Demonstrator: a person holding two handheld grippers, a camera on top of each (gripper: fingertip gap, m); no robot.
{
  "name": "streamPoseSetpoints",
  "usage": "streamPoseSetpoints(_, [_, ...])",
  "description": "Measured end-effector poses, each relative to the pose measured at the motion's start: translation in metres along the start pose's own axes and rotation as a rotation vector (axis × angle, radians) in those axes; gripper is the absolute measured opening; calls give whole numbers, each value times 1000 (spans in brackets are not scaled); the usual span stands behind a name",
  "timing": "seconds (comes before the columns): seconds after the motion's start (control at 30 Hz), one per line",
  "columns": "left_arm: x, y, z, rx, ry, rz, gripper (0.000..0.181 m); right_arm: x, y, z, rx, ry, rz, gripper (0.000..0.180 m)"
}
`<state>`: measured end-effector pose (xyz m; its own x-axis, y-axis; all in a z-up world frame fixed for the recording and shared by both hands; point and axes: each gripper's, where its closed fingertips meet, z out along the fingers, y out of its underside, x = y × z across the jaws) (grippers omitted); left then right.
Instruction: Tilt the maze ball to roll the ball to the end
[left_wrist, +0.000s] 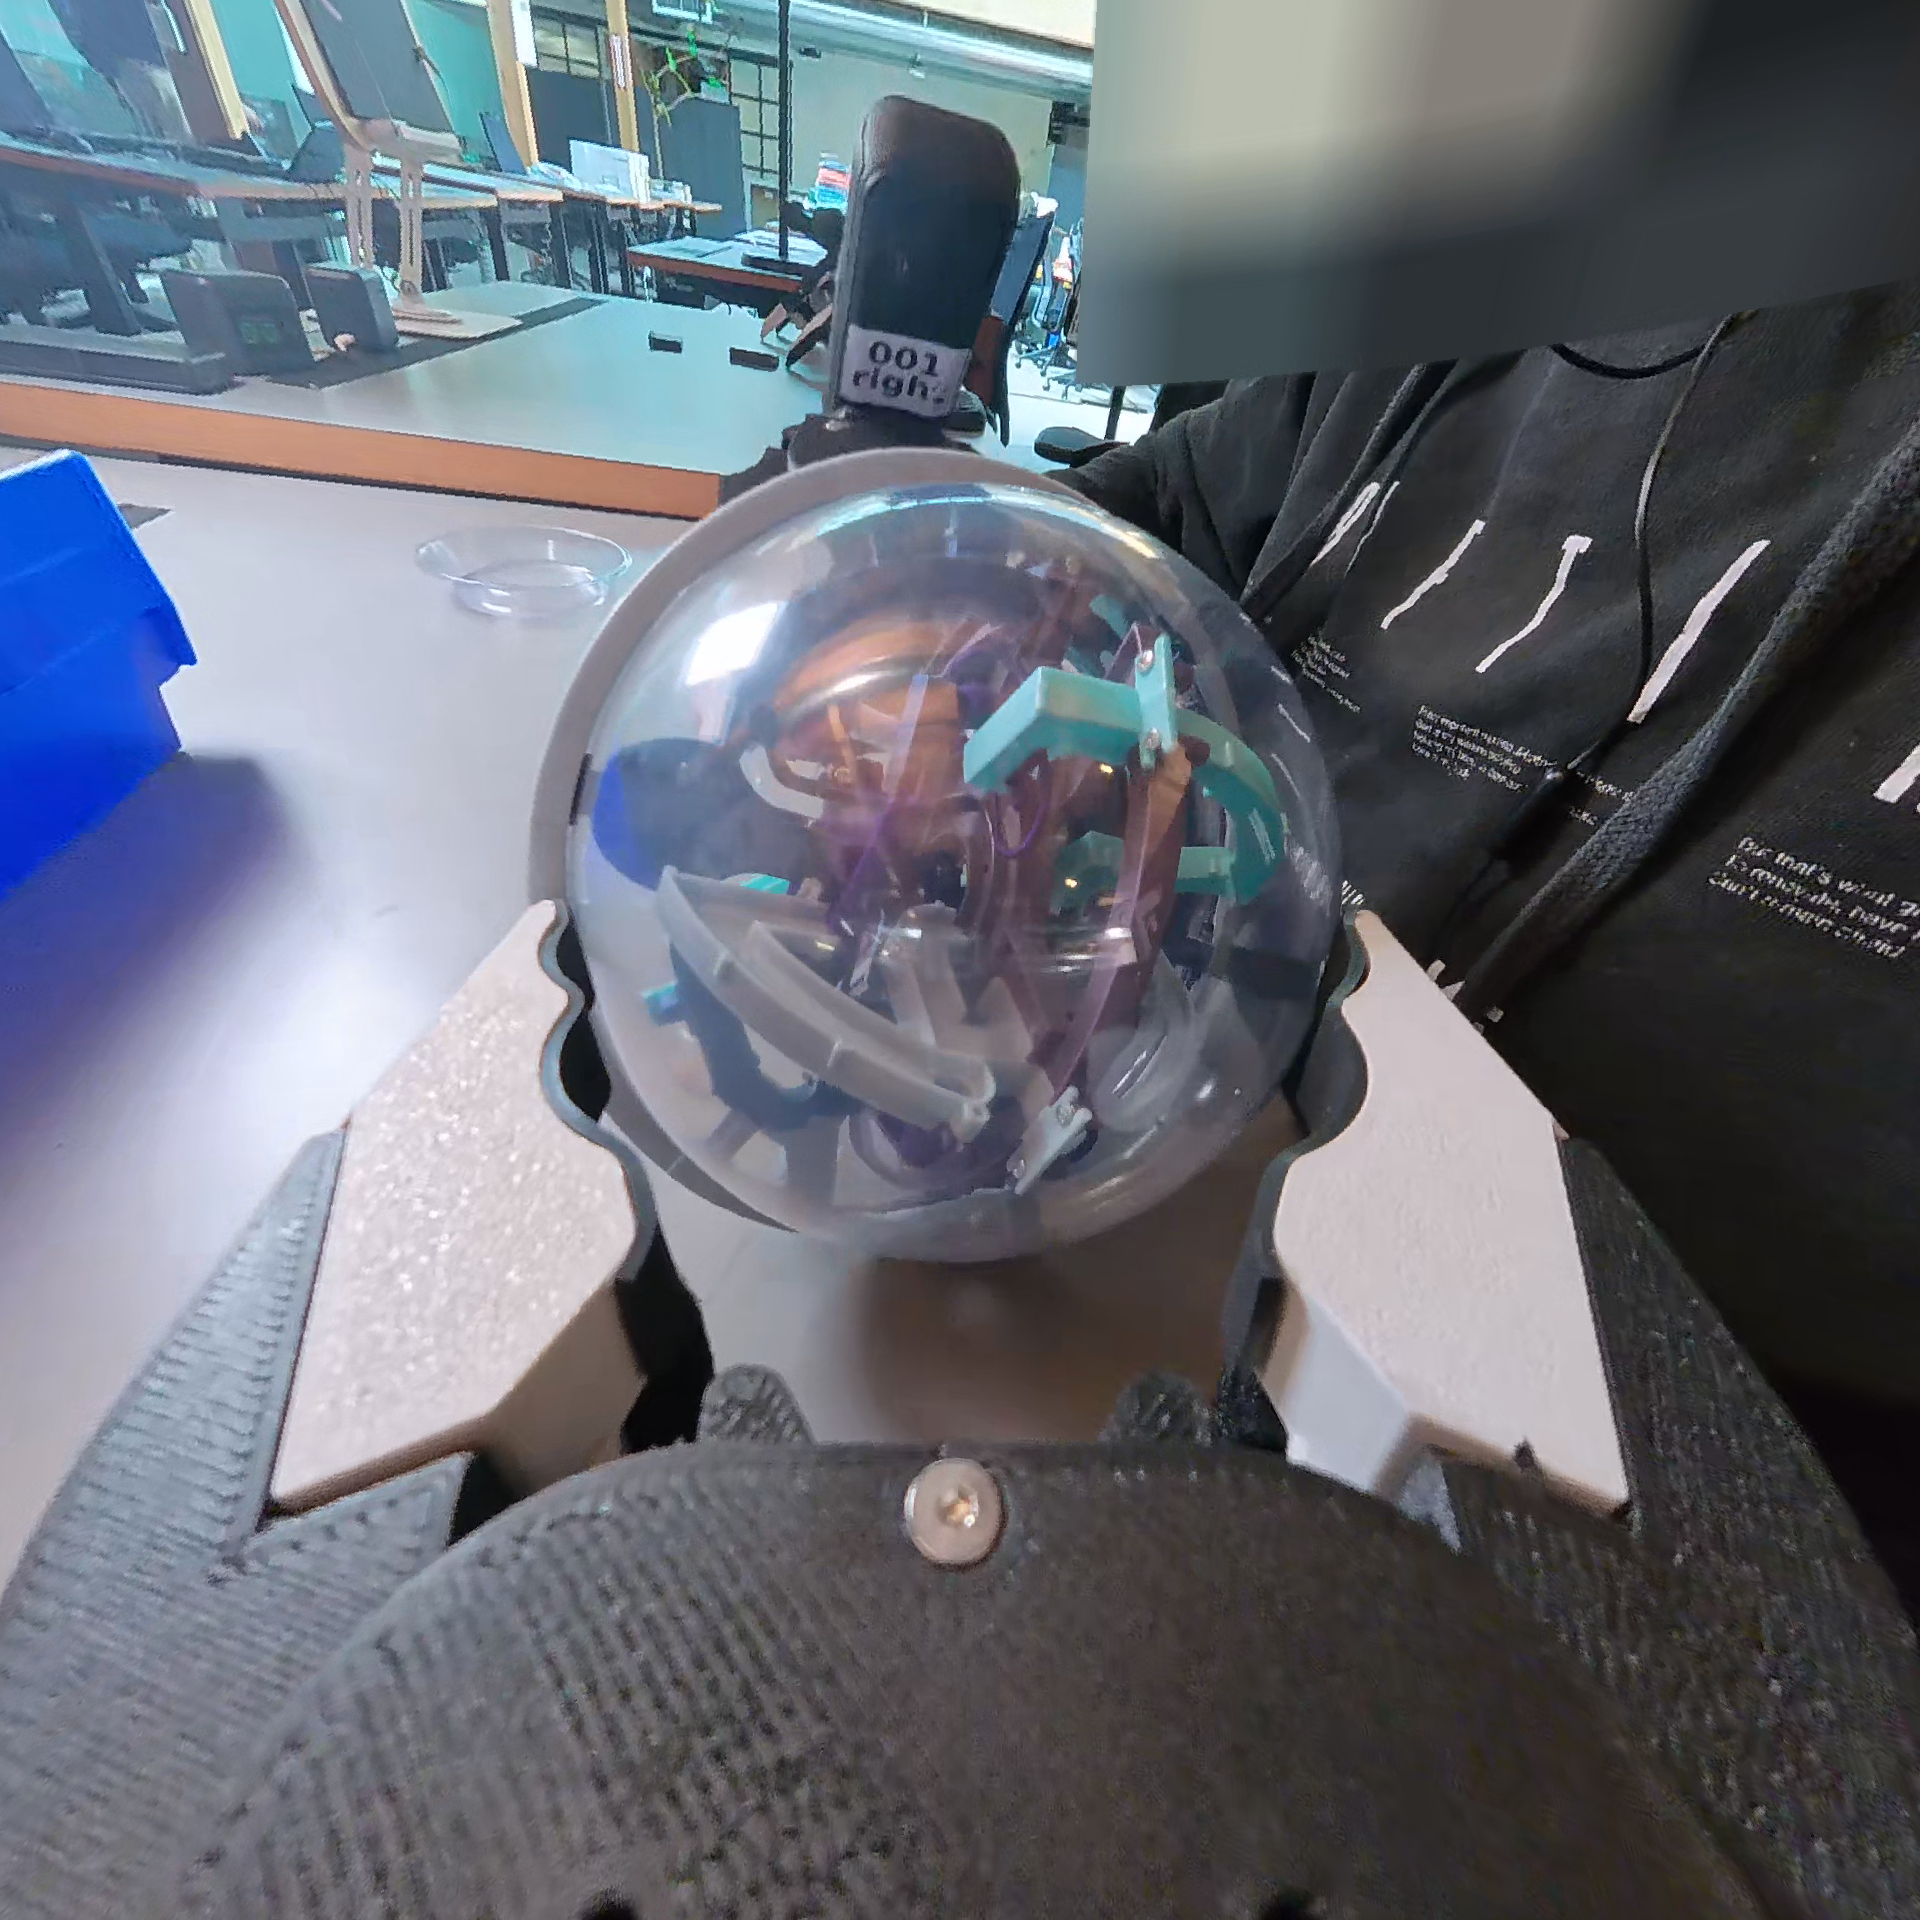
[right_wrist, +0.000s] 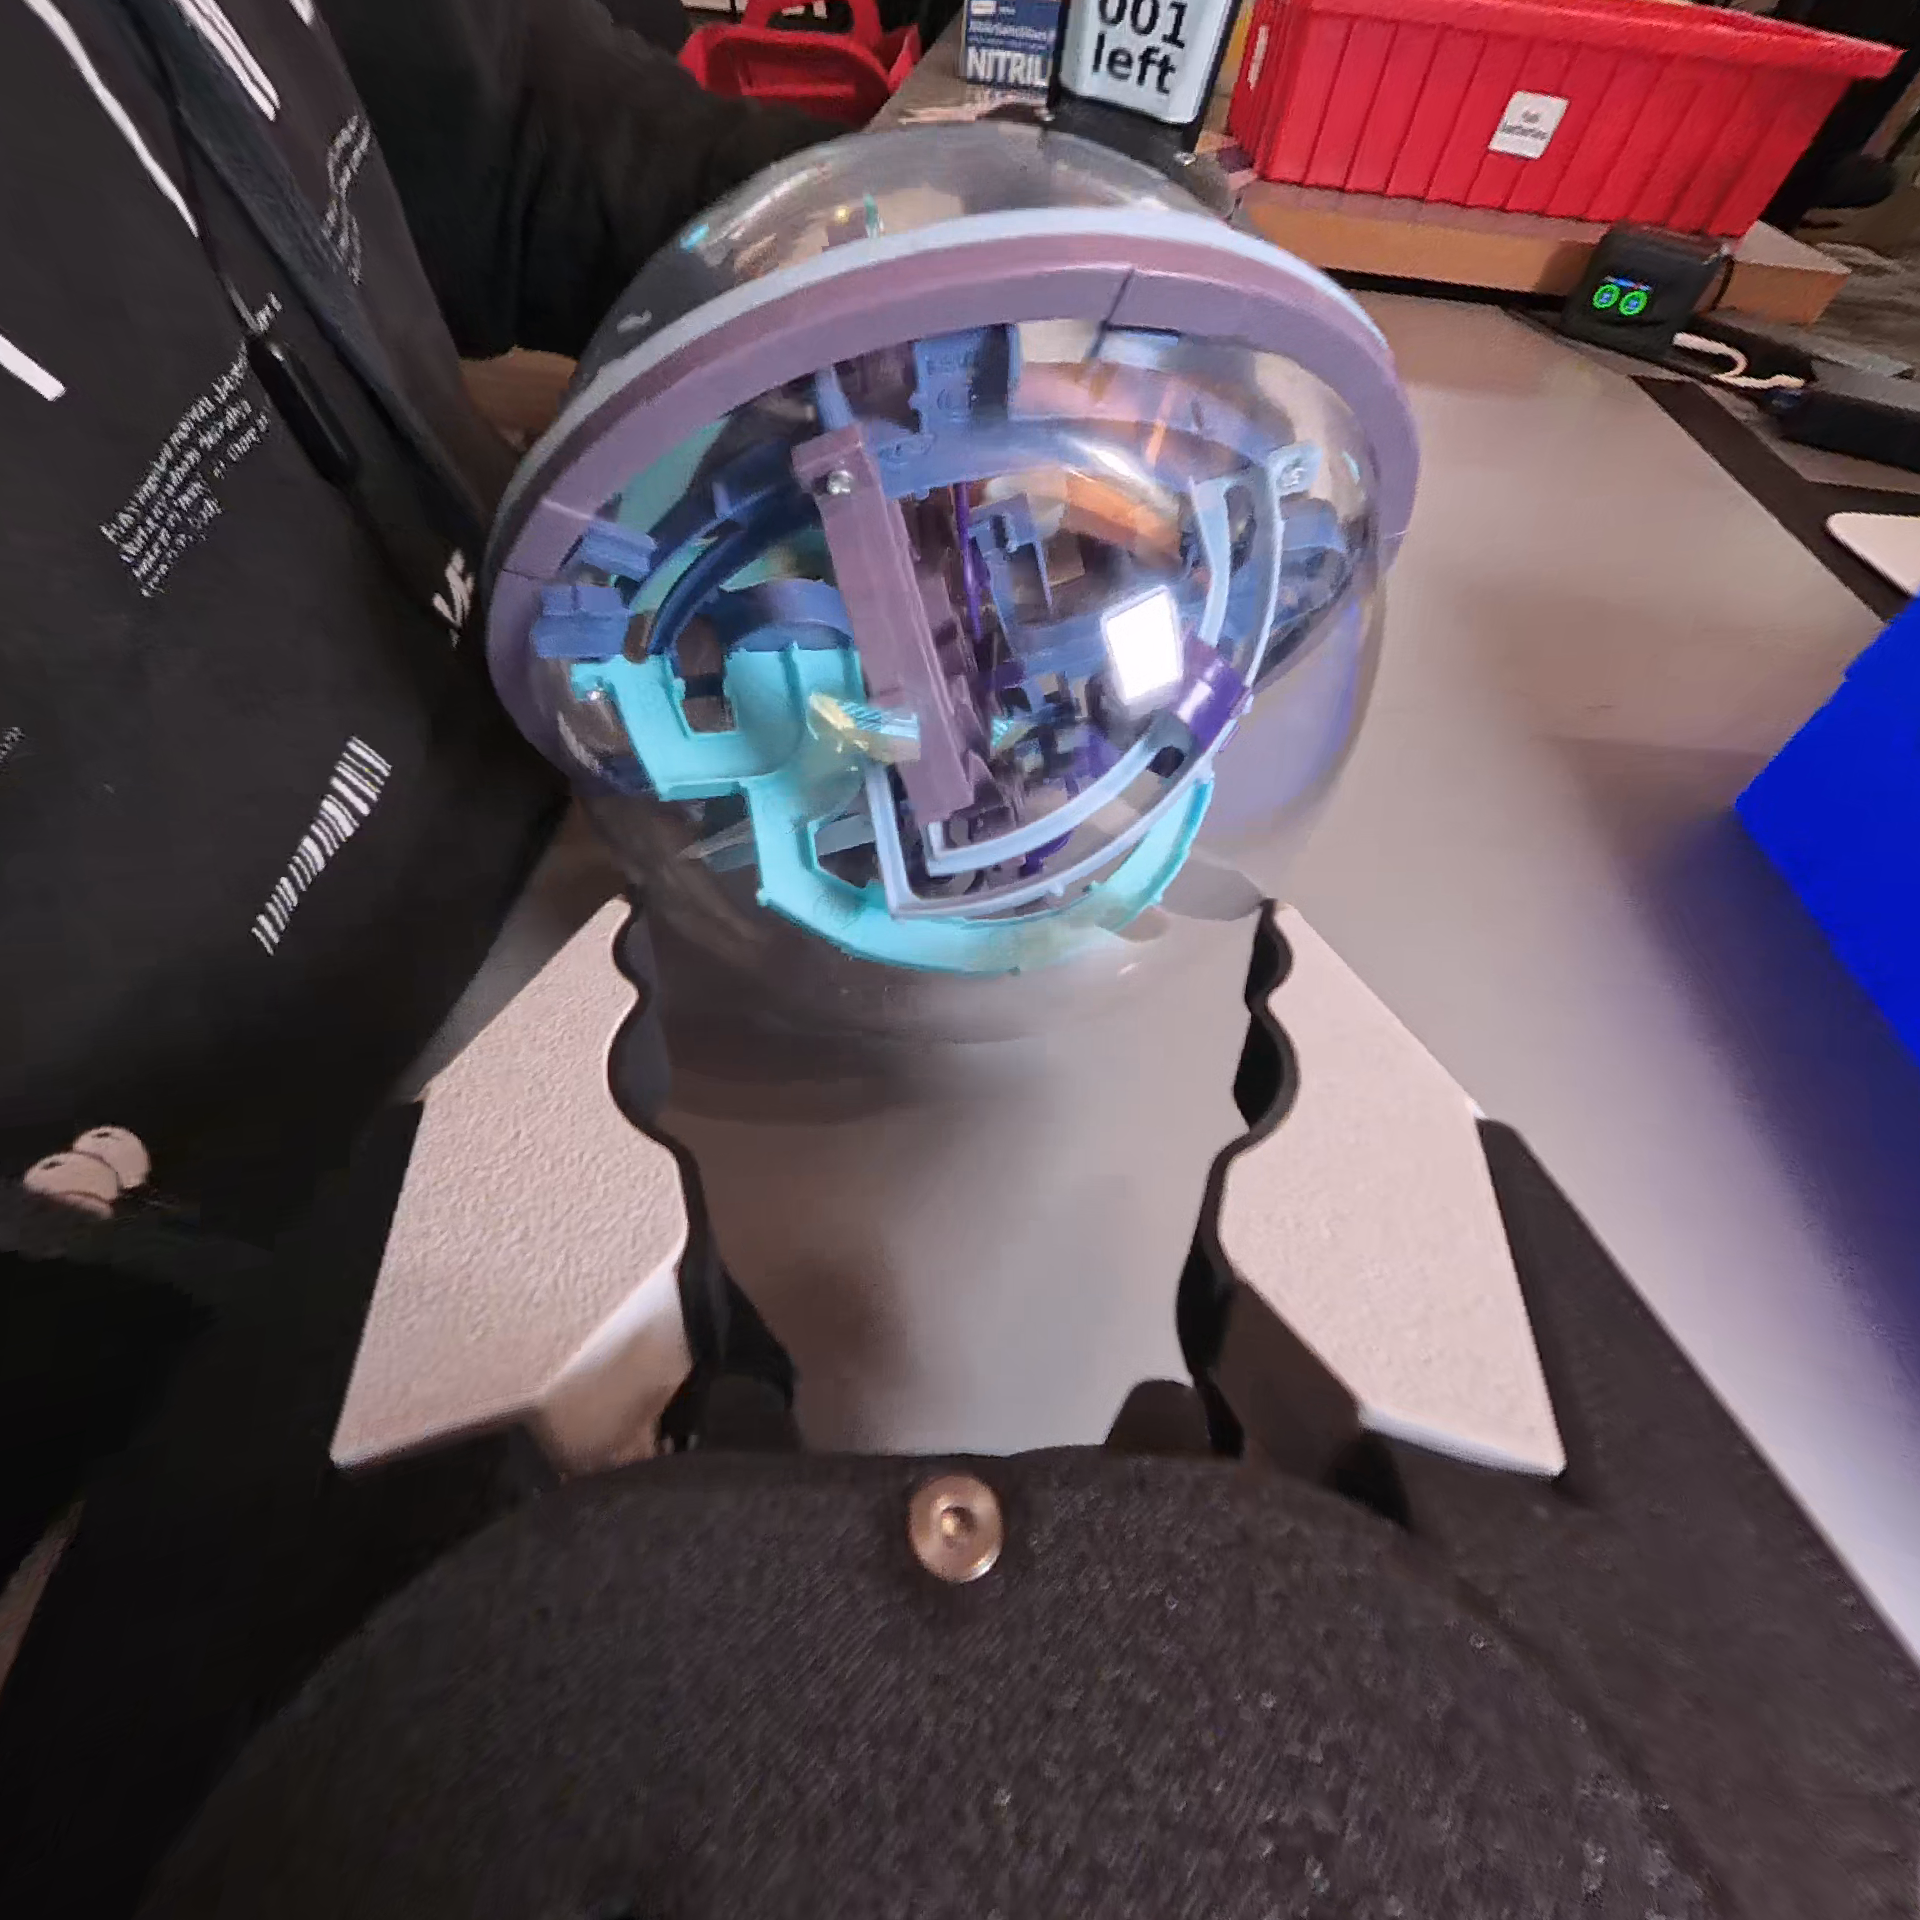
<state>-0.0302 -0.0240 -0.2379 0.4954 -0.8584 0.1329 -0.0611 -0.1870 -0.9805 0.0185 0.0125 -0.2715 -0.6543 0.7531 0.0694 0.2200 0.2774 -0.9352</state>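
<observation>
The maze ball (left_wrist: 951, 862) is a clear sphere with a grey ring and teal, grey, brown and purple tracks inside. It is held above the table. My left gripper (left_wrist: 951, 925) is shut on it, one finger on each side of its lower half. In the right wrist view the maze ball (right_wrist: 945, 582) sits at the tips of my right gripper (right_wrist: 951, 914), which close on its lower part. The right gripper's body (left_wrist: 914, 260) shows behind the ball, and the left gripper's body (right_wrist: 1132, 52) shows above it. I cannot pick out the small rolling ball.
A blue bin (left_wrist: 73, 665) stands on the grey table (left_wrist: 312, 831); it also shows in the right wrist view (right_wrist: 1849, 810). A clear plastic dish (left_wrist: 525, 566) lies beyond the ball. A person in a black hoodie (left_wrist: 1558, 779) is close by. A red bin (right_wrist: 1507, 114) stands at the back.
</observation>
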Motion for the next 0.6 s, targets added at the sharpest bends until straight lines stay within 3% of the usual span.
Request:
streamPoseSetpoints(0.13, [4, -1, 1, 18, 0, 55, 137, -1, 0, 6, -4, -19, -39, 117])
streamPoseSetpoints(0.6, [-16, -2, 0, 89, 83, -44, 137, 11, -8, -2, 55, -4, 105, 117])
